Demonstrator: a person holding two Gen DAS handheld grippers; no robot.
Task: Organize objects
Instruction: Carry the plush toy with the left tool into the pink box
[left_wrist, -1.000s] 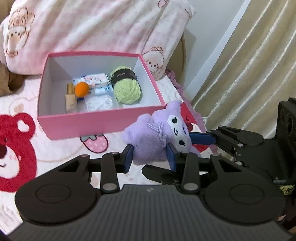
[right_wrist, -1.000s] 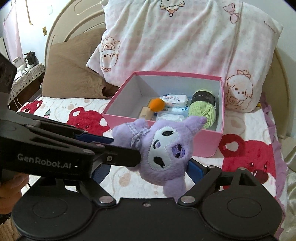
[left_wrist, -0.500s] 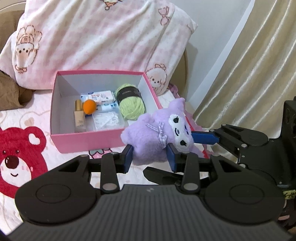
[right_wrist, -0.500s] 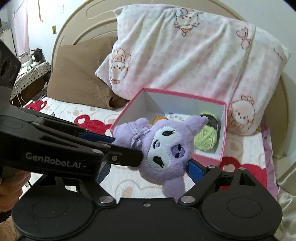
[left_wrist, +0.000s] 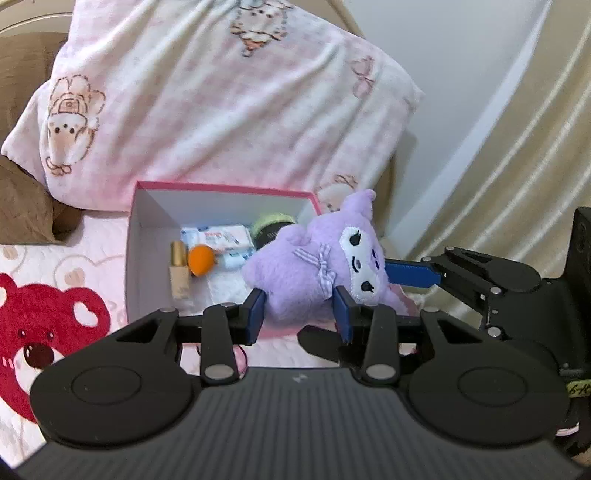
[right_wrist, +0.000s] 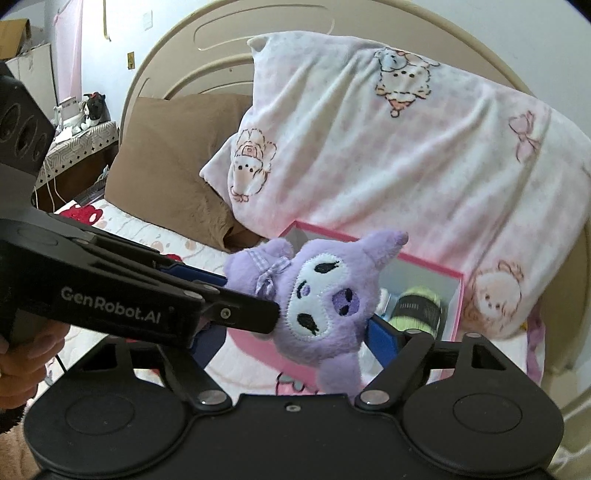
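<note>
A purple plush toy (left_wrist: 306, 273) with a white face hangs in the air over the near right part of the pink box (left_wrist: 130, 258). My left gripper (left_wrist: 298, 317) is shut on the toy's body. My right gripper (right_wrist: 295, 332) comes in from the right with its jaws closing; the toy's head (right_wrist: 325, 306) is between them. One blue pad (right_wrist: 380, 338) touches the head's side, and the other pad stands apart behind the left gripper's finger. In the box lie green yarn (right_wrist: 417, 310), an orange ball (left_wrist: 201, 259), a small bottle (left_wrist: 179, 273) and a tissue pack (left_wrist: 221, 236).
A large pink-checked pillow (left_wrist: 221, 103) leans behind the box and a brown pillow (right_wrist: 173, 162) lies to its left. The bedspread (left_wrist: 44, 317) has red bear prints. A curtain (left_wrist: 517, 166) hangs at the right. A hand (right_wrist: 26, 354) holds the left gripper.
Both grippers have risen with the plush toy and moved toward the box, so the toy now covers its near right corner. The right gripper's jaws have narrowed a little.
</note>
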